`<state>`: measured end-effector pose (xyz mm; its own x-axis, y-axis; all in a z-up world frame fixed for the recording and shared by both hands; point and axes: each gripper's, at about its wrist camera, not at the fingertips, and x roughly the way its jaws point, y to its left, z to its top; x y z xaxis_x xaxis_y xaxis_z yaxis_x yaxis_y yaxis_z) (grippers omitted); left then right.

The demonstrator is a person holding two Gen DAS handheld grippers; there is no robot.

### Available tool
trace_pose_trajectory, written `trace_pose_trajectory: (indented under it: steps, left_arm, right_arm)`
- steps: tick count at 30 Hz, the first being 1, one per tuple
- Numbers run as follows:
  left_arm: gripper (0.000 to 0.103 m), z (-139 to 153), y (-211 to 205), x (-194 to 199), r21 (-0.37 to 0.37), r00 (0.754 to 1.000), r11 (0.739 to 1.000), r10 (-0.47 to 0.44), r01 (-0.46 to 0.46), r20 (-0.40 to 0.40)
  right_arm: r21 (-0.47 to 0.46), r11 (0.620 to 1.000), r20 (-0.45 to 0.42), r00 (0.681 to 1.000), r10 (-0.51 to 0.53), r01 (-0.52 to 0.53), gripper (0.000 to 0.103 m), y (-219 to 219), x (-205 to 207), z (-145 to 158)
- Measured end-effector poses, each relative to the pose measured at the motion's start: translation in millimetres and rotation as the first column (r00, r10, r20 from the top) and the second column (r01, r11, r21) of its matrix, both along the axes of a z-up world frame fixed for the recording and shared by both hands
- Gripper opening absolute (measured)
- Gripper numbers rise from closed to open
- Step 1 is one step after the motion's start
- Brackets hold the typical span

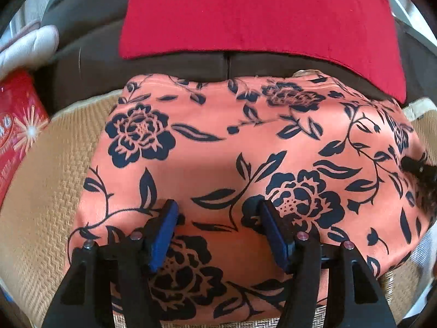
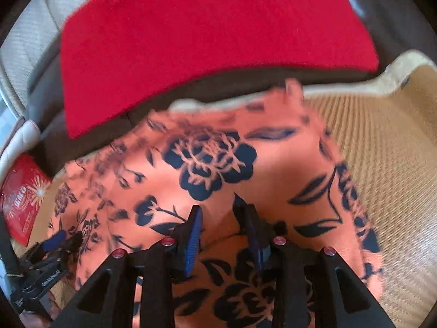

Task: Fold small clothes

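Orange floral cloth [image 1: 245, 164] lies spread flat on a woven tan mat [image 1: 49, 191], just in front of a red cloth [image 1: 259, 13] draped over a dark brown sofa [image 1: 90, 63]. In the left wrist view the left gripper [image 1: 218, 213] is low over the near part of the cloth, pointing forward, its 2 blue-padded fingers [image 1: 164, 229] spread wide with only flat fabric between them, grasping nothing. A red printed packet [image 1: 19, 125] sits at the far left. The right gripper's tip [image 1: 415, 164] shows at the cloth's right edge.

In the right wrist view, which is blurred, the right gripper [image 2: 221, 213] points forward and down at the cloth [image 2: 213, 164]; its 2 fingers stand partly apart with a raised ridge of fabric between them, and I cannot tell whether they pinch it. The left gripper [image 2: 58, 239] appears at lower left over the cloth's far side.
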<state>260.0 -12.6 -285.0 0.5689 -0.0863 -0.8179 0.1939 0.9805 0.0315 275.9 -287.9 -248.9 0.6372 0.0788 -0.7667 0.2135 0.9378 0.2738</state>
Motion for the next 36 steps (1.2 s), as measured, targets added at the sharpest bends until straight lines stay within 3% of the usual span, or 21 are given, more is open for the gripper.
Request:
trace_pose_trajectory:
  steps: [2,5,9,17,20,23,26,30,36]
  left_arm:
    - [0.064,-1.8,-5.1,-2.8,0.044,1.0,0.999,-0.022,0.023,-0.009]
    - [0.064,-3.4,-4.7,-2.7,0.041,0.999,0.999,-0.032,0.033,-0.024]
    - [0.064,-2.9,-1.7,-4.1,0.023,0.999,0.999,-0.037,0.038,-0.039]
    - [0.064,-2.8,-0.5,-22.9,0.028,0.998,0.998,-0.052,0.053,-0.033]
    - [0.063,0.7,3.9,-26.6,-0.008,0.999,0.999,-0.042,0.042,-0.027]
    - [0.063,10.7,19.5,-27.3,-0.104,0.999,0.994,-0.018,0.014,-0.039]
    - [0.063,28.2,54.2,-40.7,-0.212,0.995,0.972,0.1,-0.099,-0.006]
    - [0.064,43.5,107.5,-73.9,-0.37,0.958,0.895,0.283,-0.249,0.04]
    - [0.064,20.2,135.6,-97.4,-0.486,0.934,0.804,0.348,-0.342,-0.081]
  right_arm:
    - [-0.046,0.998,-0.02,0.999,0.034,-0.034,0.037,6.9,-0.1,0.3]
    - [-0.108,0.991,-0.048,0.996,0.079,-0.084,0.037,17.9,-6.3,-3.4]
    - [-0.043,0.996,-0.062,0.995,0.08,-0.083,0.037,14.1,-14.9,-8.2]
    - [-0.06,0.993,-0.057,0.993,0.102,-0.105,0.036,13.5,-18.2,-7.4]
    - [-0.096,0.99,-0.041,0.994,0.1,-0.104,0.036,18.9,-10.9,-5.9]
    - [-0.06,0.995,-0.014,0.997,0.075,-0.076,0.037,18.9,-7.5,2.4]
    - [0.008,0.995,0.078,0.992,0.099,-0.1,0.037,25.1,-8.6,17.6]
    - [0.045,0.977,0.161,0.966,0.2,-0.21,0.037,57.2,-2.8,29.2]
    - [0.065,0.952,0.157,0.945,0.285,-0.298,0.037,101.7,1.8,24.1]
